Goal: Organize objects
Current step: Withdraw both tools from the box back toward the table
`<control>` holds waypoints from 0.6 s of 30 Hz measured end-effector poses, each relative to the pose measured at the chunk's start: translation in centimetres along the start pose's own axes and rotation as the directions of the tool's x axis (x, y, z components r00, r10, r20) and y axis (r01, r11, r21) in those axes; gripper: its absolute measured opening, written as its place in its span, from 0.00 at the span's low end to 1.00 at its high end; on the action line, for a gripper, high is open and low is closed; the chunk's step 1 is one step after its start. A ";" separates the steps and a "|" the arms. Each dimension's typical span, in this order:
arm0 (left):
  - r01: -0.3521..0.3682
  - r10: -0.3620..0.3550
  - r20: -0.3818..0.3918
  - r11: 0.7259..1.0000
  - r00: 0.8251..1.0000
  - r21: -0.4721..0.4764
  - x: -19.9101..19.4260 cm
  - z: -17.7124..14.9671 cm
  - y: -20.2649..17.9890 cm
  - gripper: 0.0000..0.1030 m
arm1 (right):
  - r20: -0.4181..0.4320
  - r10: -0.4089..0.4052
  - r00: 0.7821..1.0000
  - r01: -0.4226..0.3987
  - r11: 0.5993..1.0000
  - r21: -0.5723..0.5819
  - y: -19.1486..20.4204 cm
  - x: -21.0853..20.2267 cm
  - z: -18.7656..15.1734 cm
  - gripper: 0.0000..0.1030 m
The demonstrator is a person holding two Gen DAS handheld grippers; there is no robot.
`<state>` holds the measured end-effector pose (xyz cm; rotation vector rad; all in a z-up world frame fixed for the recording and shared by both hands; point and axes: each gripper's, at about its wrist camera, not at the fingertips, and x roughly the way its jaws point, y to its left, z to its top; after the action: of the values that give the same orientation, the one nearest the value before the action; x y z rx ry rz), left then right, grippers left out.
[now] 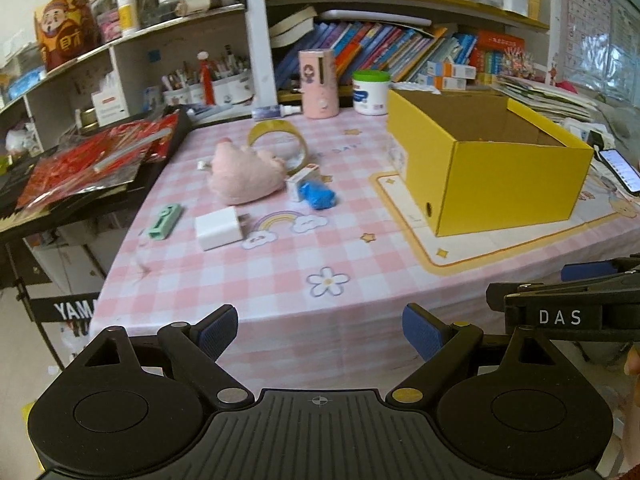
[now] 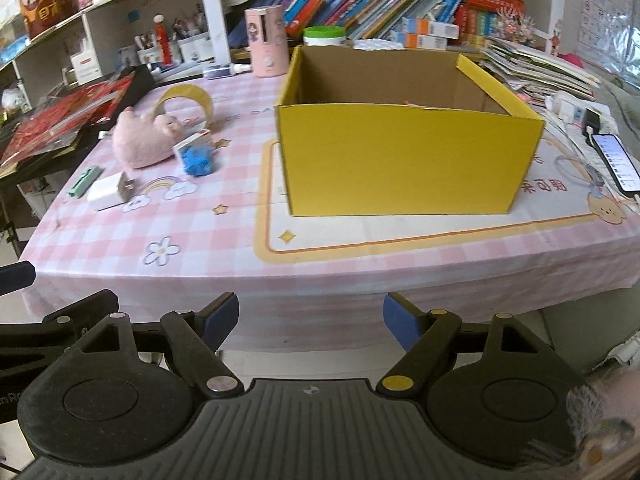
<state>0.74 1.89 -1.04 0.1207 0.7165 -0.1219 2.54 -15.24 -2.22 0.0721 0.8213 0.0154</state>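
On the left of the pink-checked table (image 1: 248, 280) a mint-green stapler-like clip (image 1: 165, 221) lies flat, its long axis running away from the near edge and slightly rightward. Just beside it sits a white charger plug (image 1: 218, 227), prongs pointing right and back. Behind these a pink plush toy (image 1: 244, 174) lies on its side, touching a roll of yellow tape (image 1: 278, 140) that stands on edge with its open centre facing the camera. At the plush's right, a small white box (image 1: 302, 180) lies against a blue crumpled item (image 1: 320, 195). To the right, well apart from these, an open yellow cardboard box (image 2: 400, 152) stands upright on a yellow-bordered mat (image 2: 360, 236); its inside is mostly hidden. A lit smartphone (image 2: 616, 162) lies at the far right. Bookshelves (image 1: 400, 44) packed with books and pen cups back the table.

The left tongs (image 1: 320, 330) hover off the near table edge, spread apart and holding nothing. The right tongs (image 2: 310, 320) hover likewise, apart and holding nothing.
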 end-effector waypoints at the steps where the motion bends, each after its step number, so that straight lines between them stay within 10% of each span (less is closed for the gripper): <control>1: -0.004 0.004 0.000 1.000 1.000 -0.004 -0.1 -0.1 0.3 0.89 | 0.000 0.004 1.000 -0.004 1.000 -0.004 0.3 0.0 0.0 0.76; 18: -0.059 0.060 0.014 0.996 0.998 -0.072 -1.0 -0.6 4.6 0.89 | 0.016 0.064 0.998 -0.062 0.995 -0.082 4.8 -0.1 0.5 0.76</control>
<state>0.31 6.54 -0.54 0.0719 0.7000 -0.0403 2.93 -10.48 -1.44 0.0213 0.7987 0.1074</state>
